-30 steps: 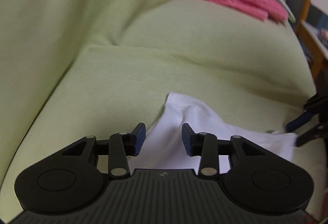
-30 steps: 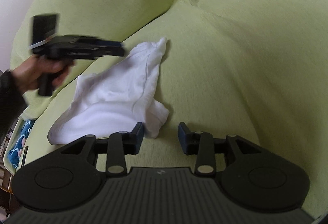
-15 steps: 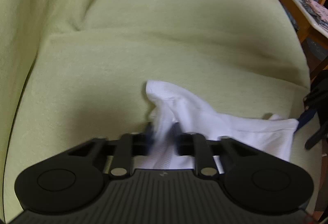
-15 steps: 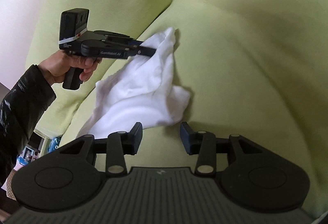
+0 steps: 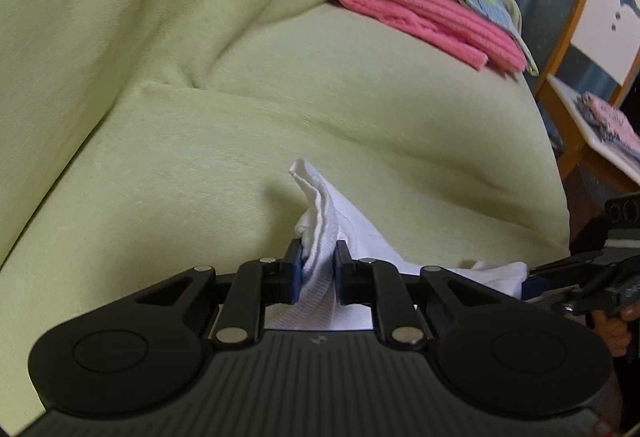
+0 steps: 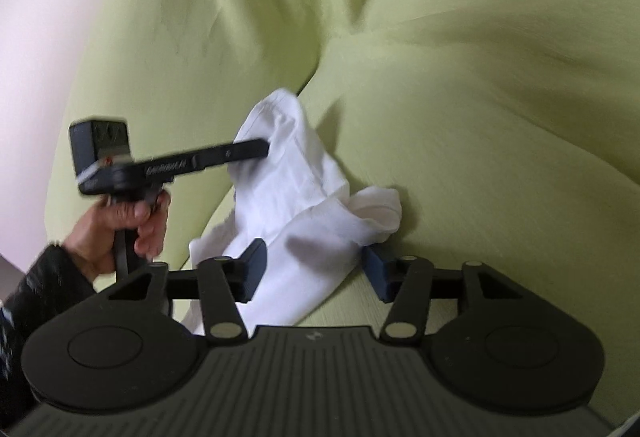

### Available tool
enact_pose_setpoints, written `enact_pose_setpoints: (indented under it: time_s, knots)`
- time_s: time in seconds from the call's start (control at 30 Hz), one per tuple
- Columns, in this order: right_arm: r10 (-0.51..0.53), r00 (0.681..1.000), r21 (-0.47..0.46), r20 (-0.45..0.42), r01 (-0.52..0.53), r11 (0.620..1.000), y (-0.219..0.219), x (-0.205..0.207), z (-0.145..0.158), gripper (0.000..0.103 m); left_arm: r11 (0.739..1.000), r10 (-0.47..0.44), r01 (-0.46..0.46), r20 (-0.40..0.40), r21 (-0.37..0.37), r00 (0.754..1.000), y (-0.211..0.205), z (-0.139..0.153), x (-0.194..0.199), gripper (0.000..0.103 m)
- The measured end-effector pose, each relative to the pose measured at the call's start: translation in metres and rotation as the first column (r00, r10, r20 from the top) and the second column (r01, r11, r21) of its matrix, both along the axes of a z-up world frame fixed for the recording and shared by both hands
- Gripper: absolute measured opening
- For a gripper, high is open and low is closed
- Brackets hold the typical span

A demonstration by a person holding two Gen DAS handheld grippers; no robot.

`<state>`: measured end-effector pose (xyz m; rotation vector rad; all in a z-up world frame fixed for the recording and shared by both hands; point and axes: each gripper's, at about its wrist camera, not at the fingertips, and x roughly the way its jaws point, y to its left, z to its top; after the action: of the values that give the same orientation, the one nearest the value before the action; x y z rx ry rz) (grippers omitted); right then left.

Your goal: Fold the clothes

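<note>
Your left gripper (image 5: 316, 269) has its jaws pinched on a bunched corner of the white garment (image 6: 304, 233), lifting it off the green sofa seat (image 5: 360, 109) near the front edge. Your right gripper (image 6: 312, 273) has its jaws wide apart, straddling the cloth's lower fold without clamping it. This looks like the pick-up step before spreading. Next, you'd likely need to close the right jaws on a second corner, then draw the two apart to open the garment flat.
</note>
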<state>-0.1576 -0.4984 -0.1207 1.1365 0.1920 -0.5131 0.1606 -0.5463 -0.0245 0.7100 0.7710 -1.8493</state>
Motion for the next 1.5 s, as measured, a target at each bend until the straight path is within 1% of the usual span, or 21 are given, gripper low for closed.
enact_pose_setpoints:
  time_s: [0.03,0.07,0.1,0.17,0.23,0.3,0.37,0.47,0.57,0.67,0.73,0.83,0.9,0.97,1.0,1.1,1.17,1.2,1.27,1.37,1.5]
  knots:
    - [-0.010,1.000,0.014,-0.002,0.010,1.000,-0.005,0.000,-0.002,0.030,1.000,0.010,-0.010,-0.013,-0.007,1.000,0.002,0.001,0.003,0.016]
    - [-0.013,1.000,0.029,-0.006,0.013,0.999,-0.011,0.001,-0.003,0.015,1.000,0.022,-0.023,-0.023,-0.014,0.999,0.004,0.002,0.006,0.016]
    - [-0.005,1.000,0.042,-0.010,0.006,0.999,-0.017,0.001,-0.004,0.005,0.999,0.035,-0.035,-0.030,-0.020,0.999,0.006,0.003,0.009,0.016]
    - [0.016,1.000,0.036,-0.022,-0.015,0.999,-0.029,0.001,0.000,0.004,0.997,0.067,-0.069,-0.047,-0.037,0.997,0.012,0.008,0.015,0.016]
    - [0.040,0.999,-0.031,-0.031,-0.041,0.999,-0.040,0.002,0.020,0.003,0.991,0.108,-0.113,-0.073,-0.069,0.991,0.022,0.018,0.021,0.016]
    - [0.062,0.998,-0.129,-0.029,-0.065,0.989,-0.052,0.003,0.050,0.003,0.976,0.164,-0.176,-0.096,-0.128,0.982,0.036,0.040,0.029,0.016]
    - [0.078,0.996,-0.265,-0.036,-0.085,0.961,-0.063,0.002,0.090,0.003,0.950,0.220,-0.242,-0.130,-0.199,0.967,0.054,0.069,0.039,0.016]
    - [0.100,0.994,-0.463,-0.042,-0.108,0.880,-0.070,-0.001,0.158,0.003,0.903,0.252,-0.302,-0.191,-0.306,0.949,0.090,0.118,0.048,0.016]
    - [0.140,0.988,-0.627,-0.067,-0.151,0.764,-0.060,-0.004,0.218,0.003,0.860,0.261,-0.322,-0.200,-0.397,0.944,0.128,0.155,0.038,0.016]
    - [0.176,0.978,-0.729,-0.110,-0.200,0.655,-0.034,-0.014,0.251,0.003,0.828,0.275,-0.337,-0.199,-0.448,0.941,0.172,0.168,0.017,0.016]
    - [0.216,0.966,-0.753,-0.139,-0.245,0.610,-0.013,-0.026,0.255,0.003,0.811,0.292,-0.353,-0.201,-0.466,0.935,0.206,0.163,0.001,0.016]
    - [0.304,0.931,-0.757,-0.202,-0.345,0.555,0.024,-0.049,0.243,0.003,0.799,0.322,-0.394,-0.230,-0.454,0.918,0.264,0.135,-0.023,0.016]
    - [0.383,0.886,-0.739,-0.263,-0.440,0.511,0.053,-0.065,0.227,0.003,0.805,0.348,-0.410,-0.218,-0.429,0.912,0.306,0.109,-0.046,0.016]
    - [0.450,0.824,-0.705,-0.345,-0.544,0.455,0.083,-0.077,0.203,0.003,0.818,0.375,-0.433,-0.219,-0.378,0.901,0.344,0.082,-0.065,0.016]
    - [0.484,0.792,-0.675,-0.373,-0.589,0.444,0.094,-0.081,0.190,0.003,0.821,0.397,-0.452,-0.221,-0.348,0.891,0.359,0.068,-0.071,0.016]
    - [0.569,0.704,-0.575,-0.424,-0.695,0.431,0.118,-0.086,0.152,0.003,0.814,0.466,-0.524,-0.257,-0.250,0.847,0.388,0.030,-0.080,0.016]
    - [0.596,0.677,-0.530,-0.433,-0.726,0.439,0.121,-0.082,0.135,0.003,0.804,0.500,-0.556,-0.267,-0.210,0.824,0.394,0.015,-0.080,0.016]
    - [0.600,0.674,-0.518,-0.430,-0.729,0.447,0.120,-0.080,0.131,0.003,0.802,0.506,-0.562,-0.268,-0.203,0.820,0.392,0.013,-0.078,0.016]
    - [0.593,0.690,-0.513,-0.415,-0.716,0.474,0.112,-0.078,0.132,0.003,0.799,0.511,-0.565,-0.265,-0.206,0.818,0.382,0.013,-0.073,0.016]
    - [0.566,0.737,-0.514,-0.371,-0.670,0.536,0.092,-0.068,0.136,0.003,0.793,0.514,-0.567,-0.254,-0.226,0.820,0.354,0.015,-0.056,0.016]
    - [0.524,0.786,-0.437,-0.329,-0.619,0.653,0.041,-0.041,0.113,0.003,0.794,0.533,-0.575,-0.225,-0.200,0.815,0.309,-0.002,-0.036,0.017]
